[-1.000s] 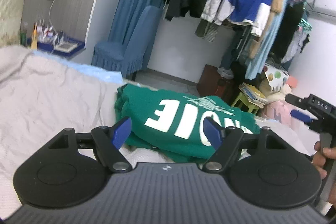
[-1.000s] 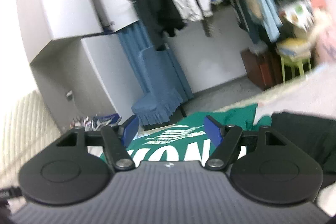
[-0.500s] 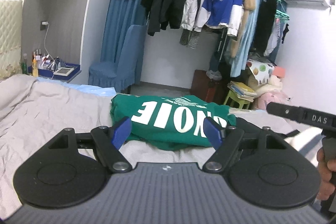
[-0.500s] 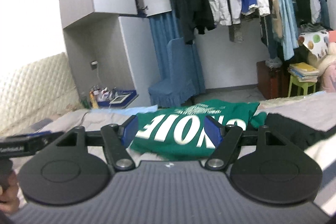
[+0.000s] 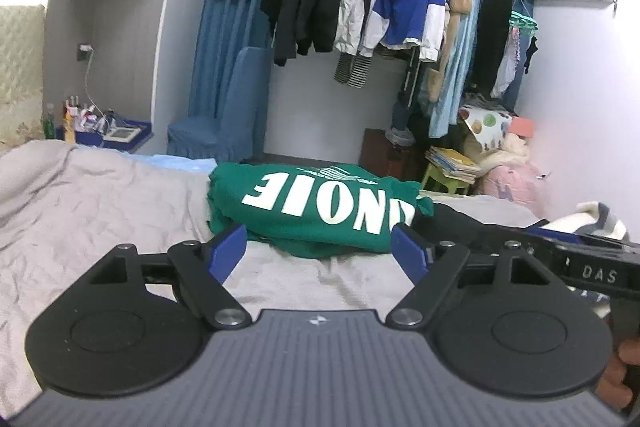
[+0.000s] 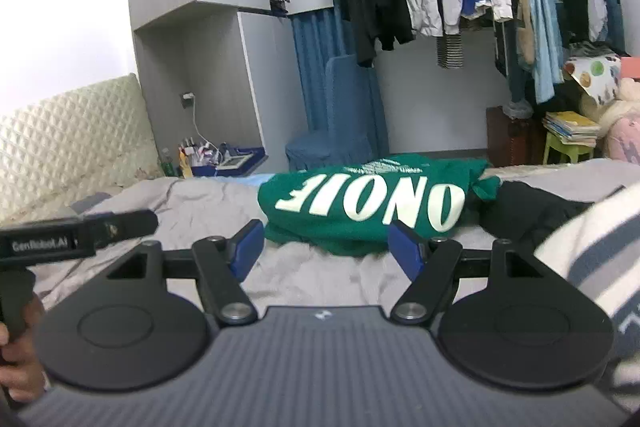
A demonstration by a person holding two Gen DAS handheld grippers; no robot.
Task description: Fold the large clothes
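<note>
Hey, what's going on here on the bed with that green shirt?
A person holds a two-finger gripper in each hand over a bed with a grey cover. A green shirt with white lettering lies folded on it, untouched, with a black garment beside it. The left gripper and right gripper both point at the shirt from short of it, jaws open and holding nothing. The left jaws have just been opening further. A striped garment lies at the right.

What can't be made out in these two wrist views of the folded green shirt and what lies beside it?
- green shirt: near edge behind the open left gripper; the right view's open right gripper hides it too.
- black garment: shape unclear, partly behind the striped cloth.
- bedside tray: contents too small.
</note>
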